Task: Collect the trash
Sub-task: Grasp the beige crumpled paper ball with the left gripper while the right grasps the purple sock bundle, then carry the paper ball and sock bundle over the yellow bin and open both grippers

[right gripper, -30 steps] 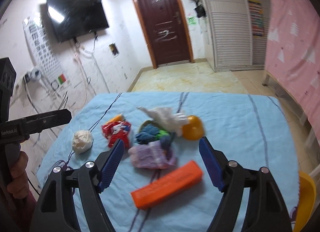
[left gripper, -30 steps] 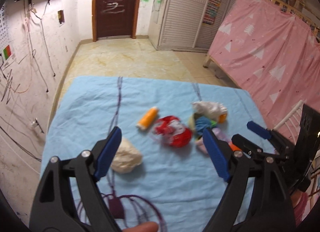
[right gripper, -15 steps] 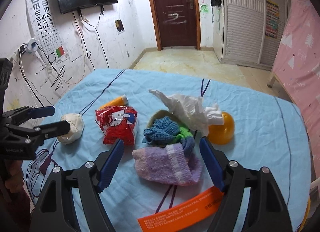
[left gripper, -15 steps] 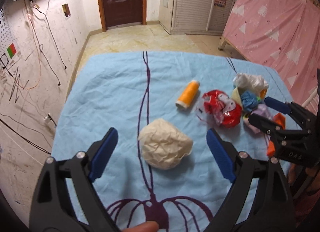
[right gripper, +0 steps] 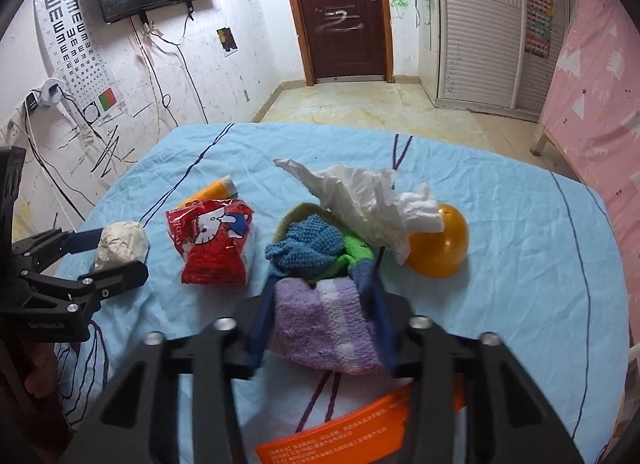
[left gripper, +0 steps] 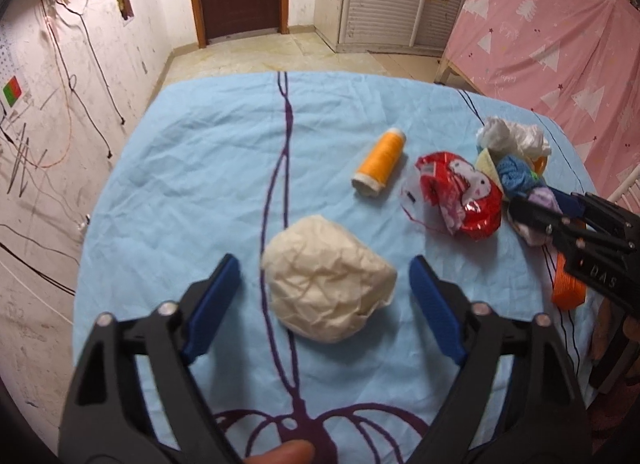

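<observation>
The right gripper (right gripper: 324, 324), wide a second earlier, had just closed on the purple sock (right gripper: 320, 324) near the pile. The left gripper (left gripper: 324, 300) had dropped around the paper ball (left gripper: 330, 296), its jaws narrowing slightly but clear of it.

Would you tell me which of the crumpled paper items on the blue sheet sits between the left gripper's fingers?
The cream crumpled paper ball, lying alone between the open left gripper. The white crumpled tissue lies farther off, draped over the cloth pile.
</observation>
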A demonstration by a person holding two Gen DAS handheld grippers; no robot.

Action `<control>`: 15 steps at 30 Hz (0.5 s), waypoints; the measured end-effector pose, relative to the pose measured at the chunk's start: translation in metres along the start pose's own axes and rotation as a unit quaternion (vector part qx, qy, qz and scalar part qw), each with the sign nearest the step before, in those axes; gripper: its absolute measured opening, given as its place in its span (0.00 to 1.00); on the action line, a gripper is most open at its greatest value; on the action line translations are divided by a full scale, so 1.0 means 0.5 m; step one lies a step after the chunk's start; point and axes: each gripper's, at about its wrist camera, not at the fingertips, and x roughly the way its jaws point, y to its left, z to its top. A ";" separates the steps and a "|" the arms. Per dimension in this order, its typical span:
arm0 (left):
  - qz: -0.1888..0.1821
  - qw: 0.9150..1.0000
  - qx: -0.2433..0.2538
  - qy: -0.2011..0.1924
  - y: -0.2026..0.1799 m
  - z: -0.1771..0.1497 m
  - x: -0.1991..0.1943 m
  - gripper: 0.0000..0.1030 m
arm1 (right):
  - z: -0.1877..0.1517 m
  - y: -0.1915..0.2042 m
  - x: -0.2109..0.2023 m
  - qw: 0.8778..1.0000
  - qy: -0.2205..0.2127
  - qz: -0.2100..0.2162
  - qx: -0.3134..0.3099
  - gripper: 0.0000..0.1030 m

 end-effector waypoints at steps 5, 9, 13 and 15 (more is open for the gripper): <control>0.008 1.000 0.005 -0.006 -0.003 -0.005 -0.004 0.54 | -0.004 -0.008 -0.038 0.999 -0.027 0.034 0.020 0.17; -0.015 1.000 -0.009 -0.011 0.002 -0.010 -0.015 0.53 | -0.004 -0.017 -0.064 0.996 -0.040 0.071 0.038 0.16; -0.018 0.999 -0.012 -0.028 -0.006 -0.012 -0.040 0.53 | -0.004 -0.021 -0.088 0.993 -0.052 0.096 0.049 0.16; -0.017 0.999 -0.015 -0.036 -0.006 -0.010 -0.055 0.53 | -0.004 -0.022 -0.101 0.991 -0.061 0.104 0.053 0.16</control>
